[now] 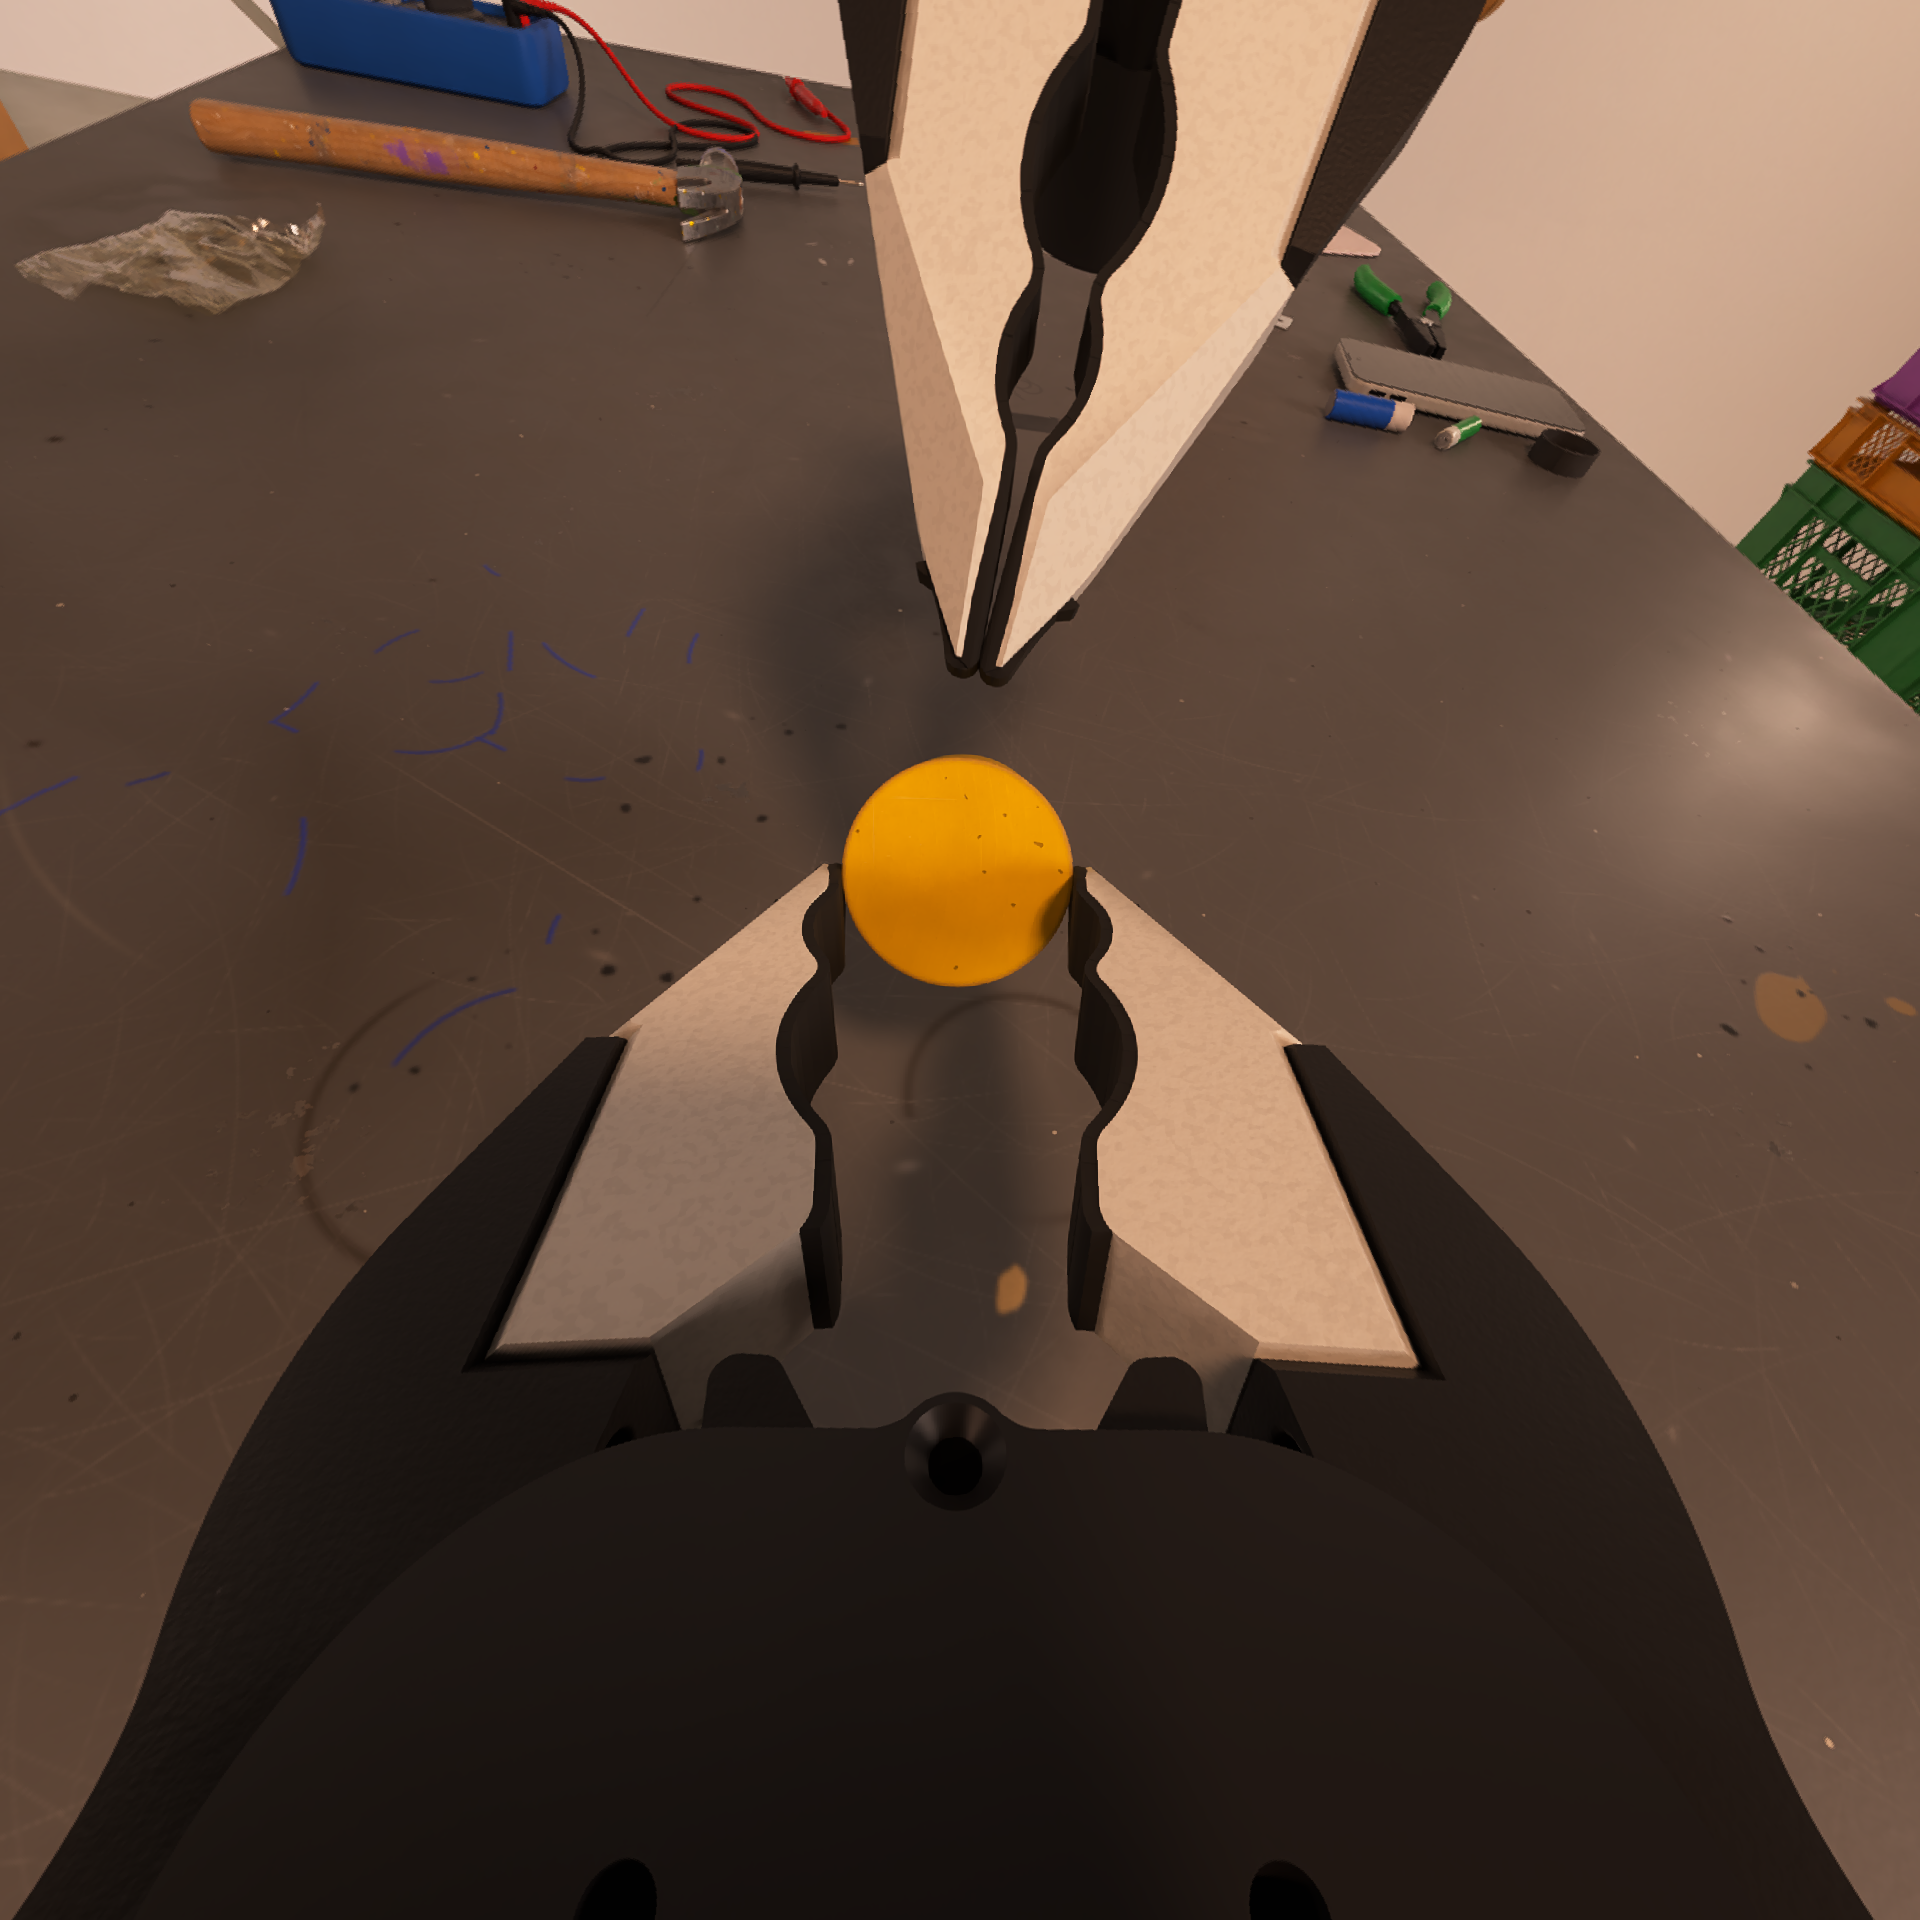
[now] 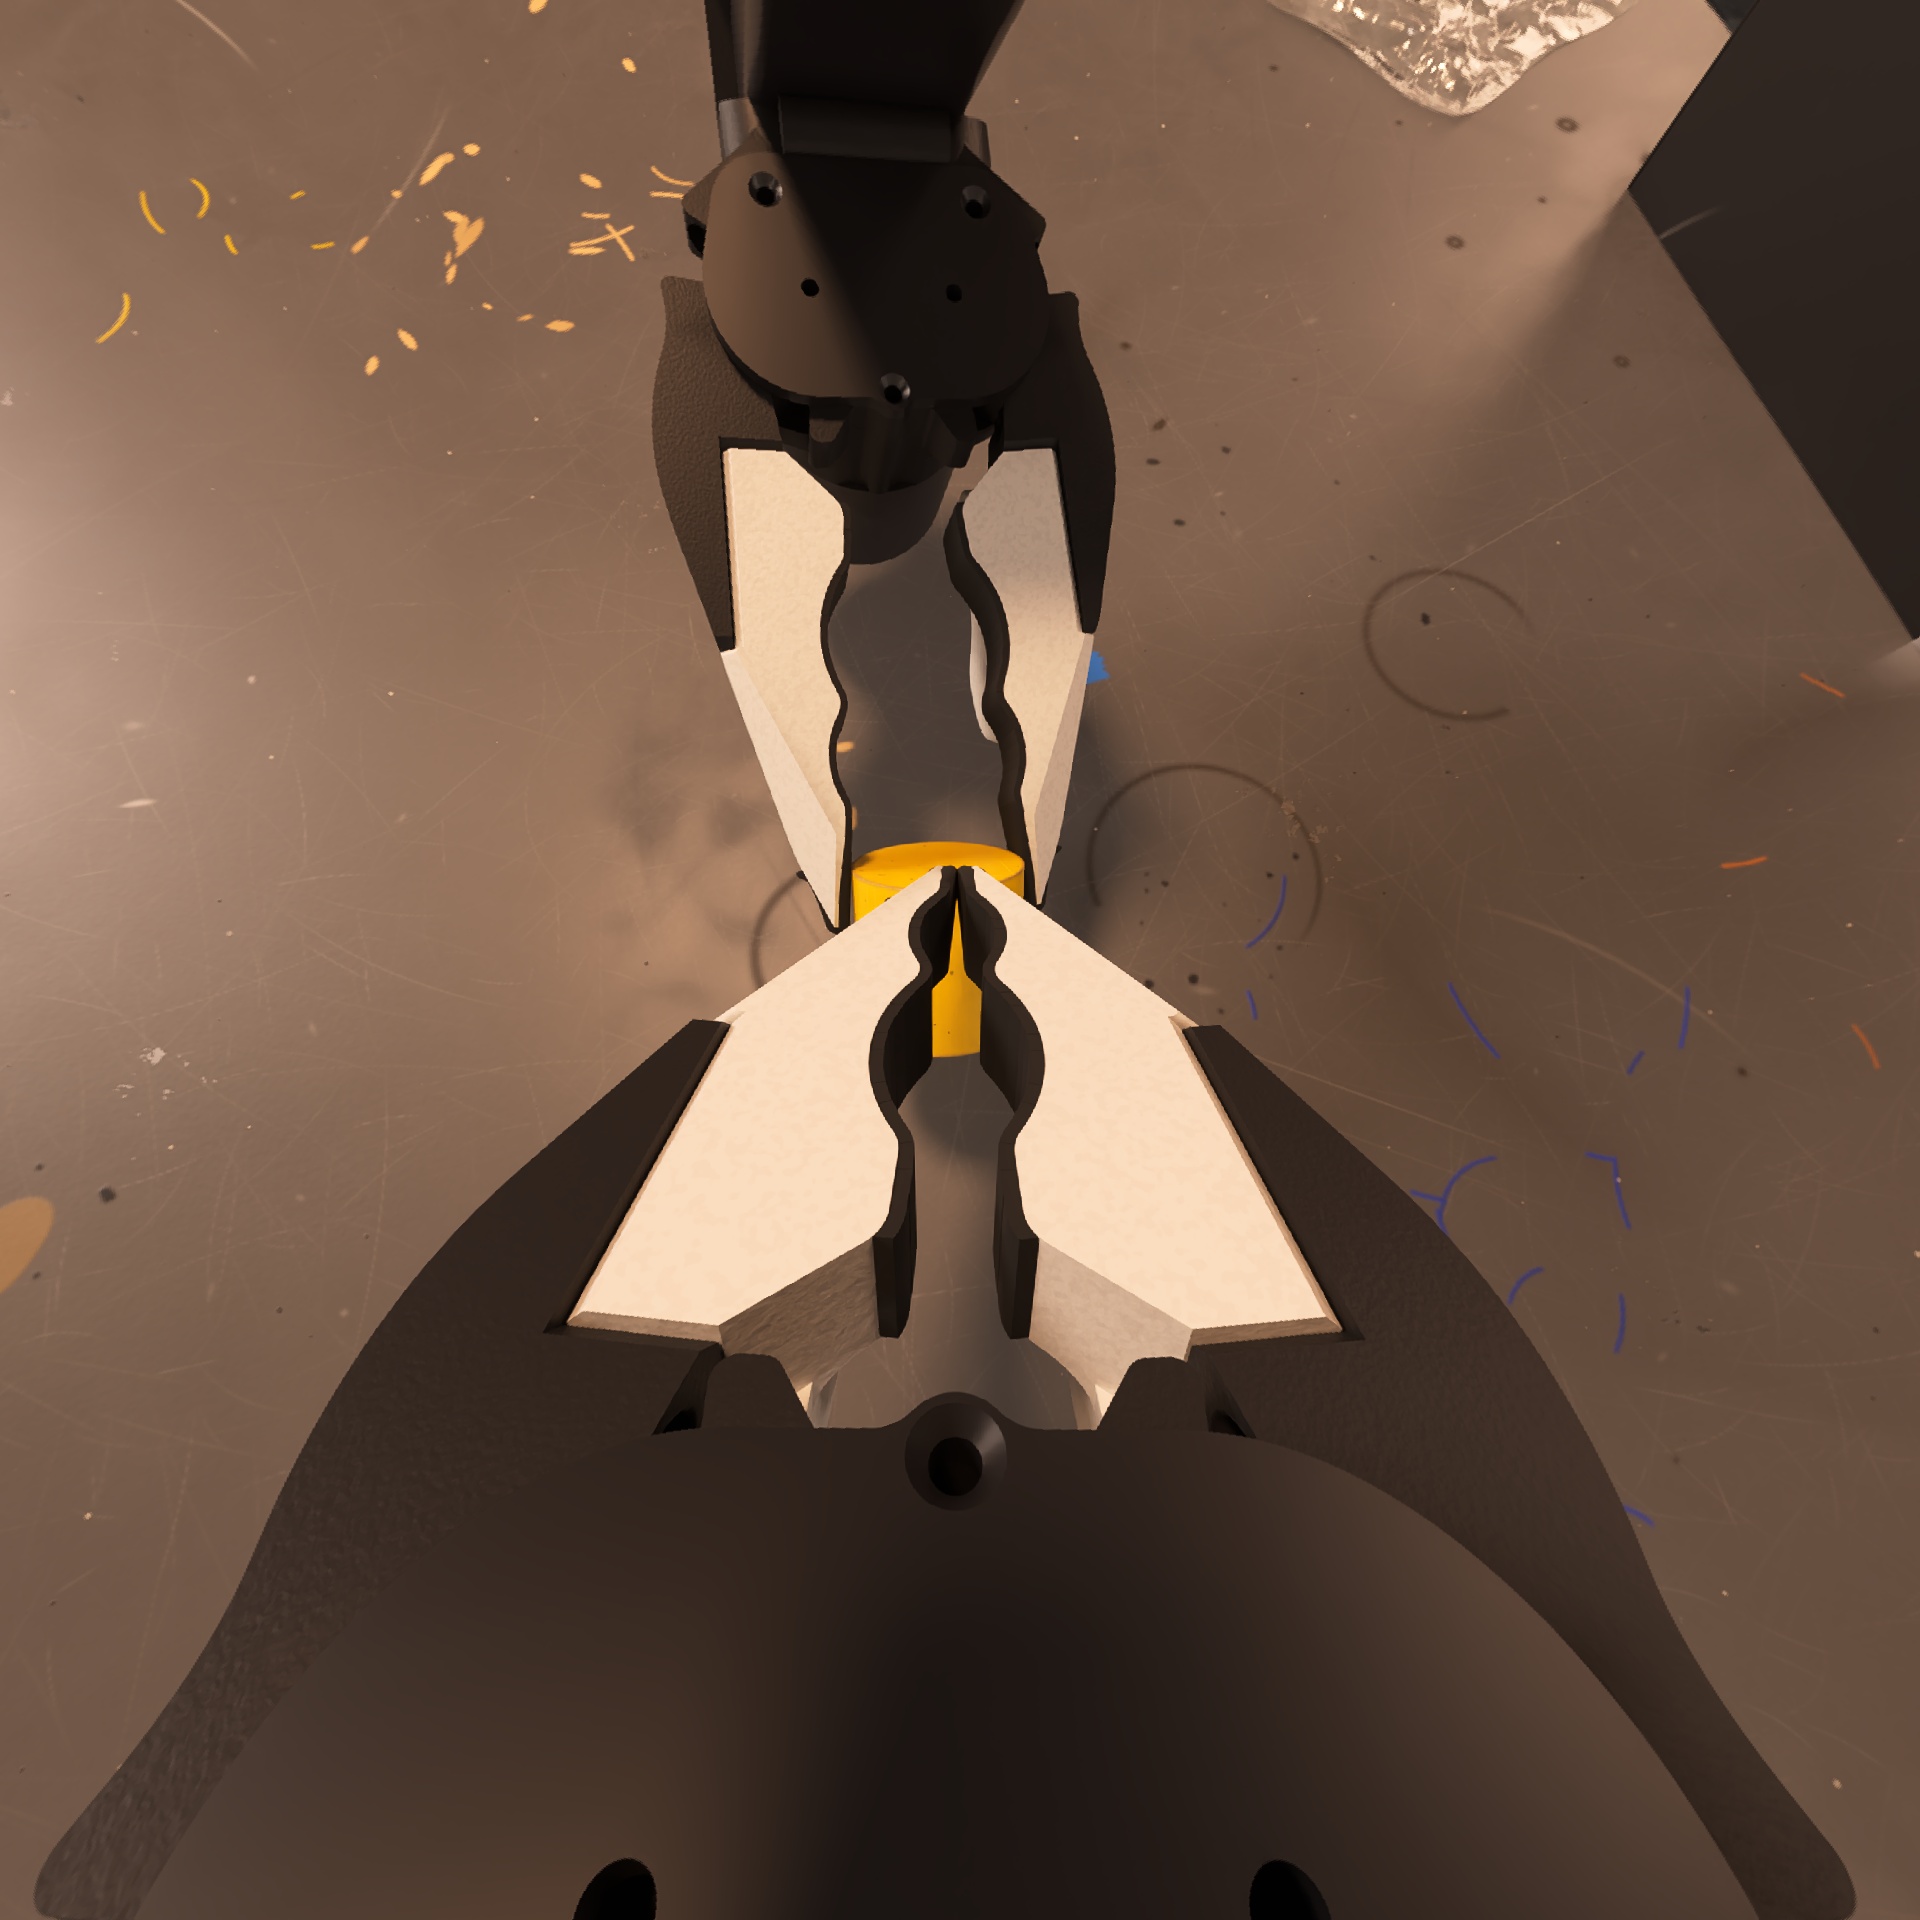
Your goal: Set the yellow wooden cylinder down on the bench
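Holding the cylinder (image 1: pixel 956 871) between the left gripper (image 1: pixel 956 894) tips, its round end faces us, above the bench (image 1: pixel 416 468). Right gripper (image 2: pixel 954 878), pressed together and empty, hangs just beyond it. We judge a slow, level descent best, then spread the fingers only once wood rests on the bench, lest it roll.

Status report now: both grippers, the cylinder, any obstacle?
Left gripper shut on yellow cylinder. Right gripper shut, empty, just beyond it. Bench below clear.

light: warm, dim | shadows: soft on bench (image 1: pixel 416 468) | edges: wide-angle stretch | focus: sharp
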